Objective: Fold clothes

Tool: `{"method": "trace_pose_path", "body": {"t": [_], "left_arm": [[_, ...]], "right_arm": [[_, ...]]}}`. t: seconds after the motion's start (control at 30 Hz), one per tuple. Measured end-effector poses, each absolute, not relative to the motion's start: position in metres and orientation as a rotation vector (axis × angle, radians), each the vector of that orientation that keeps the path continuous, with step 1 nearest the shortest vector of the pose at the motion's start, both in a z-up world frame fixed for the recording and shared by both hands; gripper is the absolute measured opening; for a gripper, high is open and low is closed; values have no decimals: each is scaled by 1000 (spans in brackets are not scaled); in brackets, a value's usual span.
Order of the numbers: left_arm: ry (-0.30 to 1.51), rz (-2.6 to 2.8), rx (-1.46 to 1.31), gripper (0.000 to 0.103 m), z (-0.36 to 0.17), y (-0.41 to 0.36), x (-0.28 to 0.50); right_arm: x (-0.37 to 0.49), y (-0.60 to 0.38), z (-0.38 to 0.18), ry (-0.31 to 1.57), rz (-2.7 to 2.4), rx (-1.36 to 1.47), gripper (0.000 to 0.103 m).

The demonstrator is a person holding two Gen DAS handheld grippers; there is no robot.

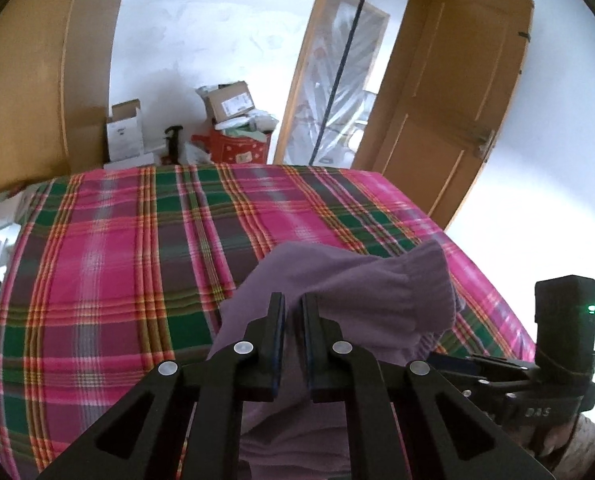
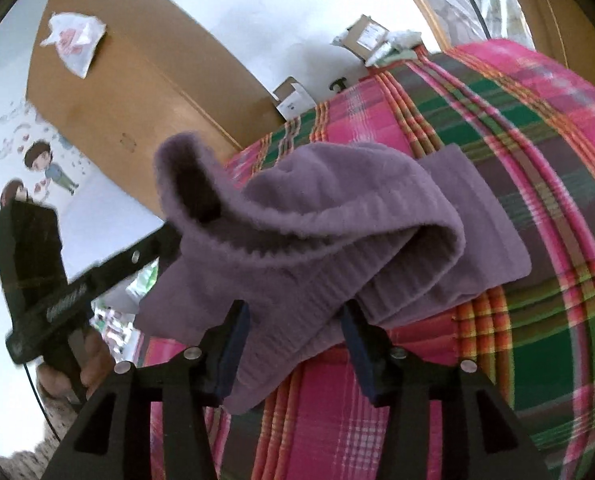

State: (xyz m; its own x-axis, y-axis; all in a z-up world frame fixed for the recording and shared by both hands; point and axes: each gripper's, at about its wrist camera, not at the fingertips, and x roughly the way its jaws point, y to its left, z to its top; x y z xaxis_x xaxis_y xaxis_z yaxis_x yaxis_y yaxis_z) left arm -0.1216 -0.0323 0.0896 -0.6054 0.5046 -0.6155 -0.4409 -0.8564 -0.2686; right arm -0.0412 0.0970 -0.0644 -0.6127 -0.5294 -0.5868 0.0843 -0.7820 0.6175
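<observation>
A: Left gripper [image 1: 293, 304]?
B: Jaws nearly closed; purple garment [image 1: 337, 292] is pinched between them, lifted above the plaid bed cover [image 1: 117, 260].
A: Right gripper [image 2: 293, 316]?
B: Jaws spread wide, a garment fold lying between them; no clamping is seen.
A: Containers?
B: Far side, on the floor: cardboard box [image 1: 229, 100] stacked on a red bag [image 1: 237, 148] stuffed with papers; white box [image 1: 125, 132] left of it, contents hidden.

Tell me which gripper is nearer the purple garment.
Left. The left gripper is shut on a fold of the purple garment, holding it up off the plaid cover. The right gripper is open, with the cloth lying between its jaws, ungripped.
</observation>
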Motion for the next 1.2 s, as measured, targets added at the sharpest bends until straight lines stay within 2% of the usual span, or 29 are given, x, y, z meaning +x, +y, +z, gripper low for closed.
{"method": "trace_pose_path", "body": {"t": [0.03, 0.1, 0.2, 0.23, 0.3, 0.37, 0.43, 0.5, 0.6, 0.77, 0.8, 0.9, 0.97, 1.07, 1.2], "left_arm": [[-115, 2404, -972, 9, 88, -32, -121], [-77, 2375, -973, 9, 86, -28, -117], [21, 2371, -975, 15, 82, -24, -115], [45, 2374, -978, 20, 80, -24, -115], [73, 2361, -984, 21, 78, -26, -117], [113, 2356, -984, 29, 76, -25, -117], [163, 2357, -985, 32, 73, -24, -118], [156, 2346, -998, 33, 72, -23, -121], [120, 2323, -1023, 34, 71, -21, -127], [111, 2270, -1049, 35, 66, -10, -129], [120, 2267, -1053, 35, 65, -8, -129], [69, 2244, -1095, 30, 62, -4, -135], [22, 2232, -1096, 11, 63, -6, -138], [27, 2278, -1075, 5, 69, -7, -136], [-15, 2373, -1002, 4, 84, -16, -131]], "right_arm": [[-42, 100, -67, -796, -2416, 1141, 42], [-43, 105, -71, -821, -2420, 1153, 24], [-42, 110, -75, -823, -2426, 1159, 14], [-41, 110, -76, -817, -2428, 1160, 13], [-40, 111, -76, -802, -2434, 1158, 13], [-39, 110, -76, -793, -2439, 1161, 15], [-40, 110, -77, -808, -2426, 1164, 24], [-39, 111, -79, -859, -2391, 1151, 41], [-38, 108, -80, -895, -2347, 1122, 48], [-45, 103, -85, -891, -2348, 1169, 48], [-47, 104, -85, -899, -2346, 1168, 44], [-54, 105, -81, -872, -2367, 1178, 26], [-60, 104, -76, -858, -2375, 1162, 19], [-56, 100, -60, -777, -2445, 1101, 15], [-43, 96, -29, -648, -2549, 990, 10]]}}
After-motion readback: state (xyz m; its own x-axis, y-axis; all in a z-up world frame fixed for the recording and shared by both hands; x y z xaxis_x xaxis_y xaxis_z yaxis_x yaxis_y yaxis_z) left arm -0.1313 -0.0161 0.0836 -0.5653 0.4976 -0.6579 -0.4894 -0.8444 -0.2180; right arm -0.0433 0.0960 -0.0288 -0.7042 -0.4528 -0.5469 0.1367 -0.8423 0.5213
